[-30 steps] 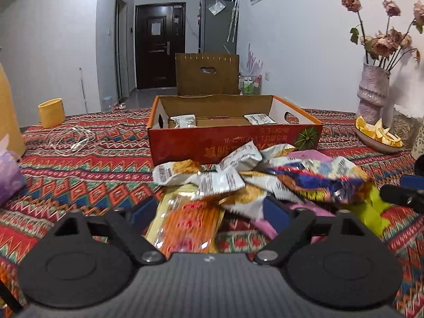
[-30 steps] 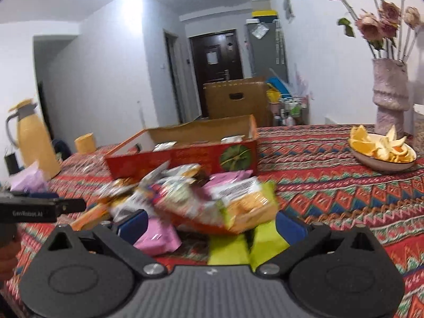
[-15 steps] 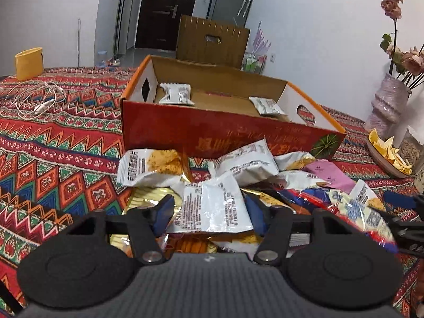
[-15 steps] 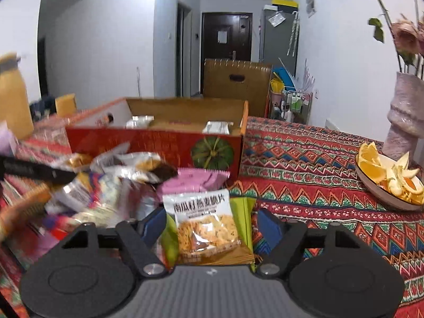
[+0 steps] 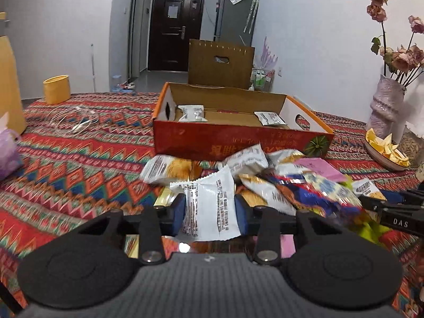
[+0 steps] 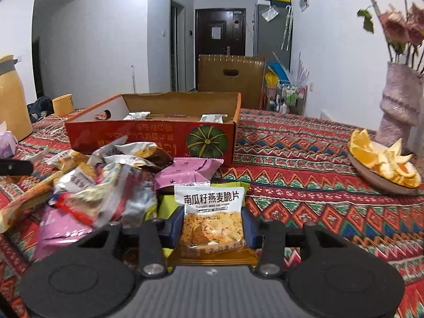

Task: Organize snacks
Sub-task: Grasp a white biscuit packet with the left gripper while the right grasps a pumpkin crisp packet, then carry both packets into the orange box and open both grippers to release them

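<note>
The left gripper (image 5: pixel 209 208) is closing its blue pads on a white snack packet (image 5: pixel 210 206); the jaws have just been closing, and the packet is now standing pinched between them, lifted a little above the pile of snacks (image 5: pixel 278 182). The right gripper (image 6: pixel 210 224) has also just been closing, and its pads are pressing both sides of a pumpkin seed oat crisp packet (image 6: pixel 212 217), which is sitting upright between them at the near side of the pile. The pile is lying on the patterned tablecloth (image 6: pixel 304 159), just in front of the red cardboard box (image 5: pixel 238 143). Inside the box, two small white packets (image 5: pixel 192 112) are lying, one near the left end and one near the right end. A bowl of orange peels (image 6: pixel 384 159) is standing toward the right edge of the table, beside a vase (image 6: pixel 397 106)
</note>
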`<state>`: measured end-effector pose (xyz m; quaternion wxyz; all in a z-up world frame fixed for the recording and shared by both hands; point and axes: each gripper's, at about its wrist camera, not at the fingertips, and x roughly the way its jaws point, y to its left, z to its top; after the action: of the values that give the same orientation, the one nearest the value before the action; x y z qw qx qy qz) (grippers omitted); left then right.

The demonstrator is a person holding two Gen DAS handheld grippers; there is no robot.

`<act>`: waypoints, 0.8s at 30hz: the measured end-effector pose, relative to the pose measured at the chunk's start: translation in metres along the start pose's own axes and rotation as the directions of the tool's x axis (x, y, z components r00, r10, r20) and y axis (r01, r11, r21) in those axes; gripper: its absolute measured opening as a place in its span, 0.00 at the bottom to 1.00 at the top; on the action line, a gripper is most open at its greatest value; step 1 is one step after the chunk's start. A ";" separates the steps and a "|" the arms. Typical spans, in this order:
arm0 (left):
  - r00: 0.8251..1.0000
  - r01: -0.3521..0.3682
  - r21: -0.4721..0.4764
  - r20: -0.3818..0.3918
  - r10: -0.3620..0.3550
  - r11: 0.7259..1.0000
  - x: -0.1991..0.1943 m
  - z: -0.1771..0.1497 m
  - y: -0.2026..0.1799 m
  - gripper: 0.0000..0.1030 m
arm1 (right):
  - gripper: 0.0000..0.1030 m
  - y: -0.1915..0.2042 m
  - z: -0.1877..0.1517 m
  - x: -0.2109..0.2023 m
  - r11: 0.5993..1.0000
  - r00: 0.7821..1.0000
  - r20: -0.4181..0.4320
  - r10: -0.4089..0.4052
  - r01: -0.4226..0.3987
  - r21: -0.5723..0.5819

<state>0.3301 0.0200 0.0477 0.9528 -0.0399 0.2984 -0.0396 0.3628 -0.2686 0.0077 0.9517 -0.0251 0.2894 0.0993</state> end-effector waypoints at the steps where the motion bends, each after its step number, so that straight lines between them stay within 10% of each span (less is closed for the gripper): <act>1: 1.000 0.000 -0.001 0.003 0.000 1.000 -0.008 -0.004 0.000 0.38 | 0.42 0.002 -0.002 -0.008 1.000 1.000 0.007 -0.005 0.005 -0.004; 24: 0.999 -0.013 -0.009 0.053 0.014 1.000 -0.142 -0.082 -0.010 0.38 | 0.42 0.049 -0.084 -0.148 0.998 0.999 0.014 0.043 -0.043 -0.040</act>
<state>0.1662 0.0201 0.0615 0.9604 -0.0432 0.2735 -0.0308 0.1864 -0.2556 0.0209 0.9508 -0.0371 0.2807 0.1256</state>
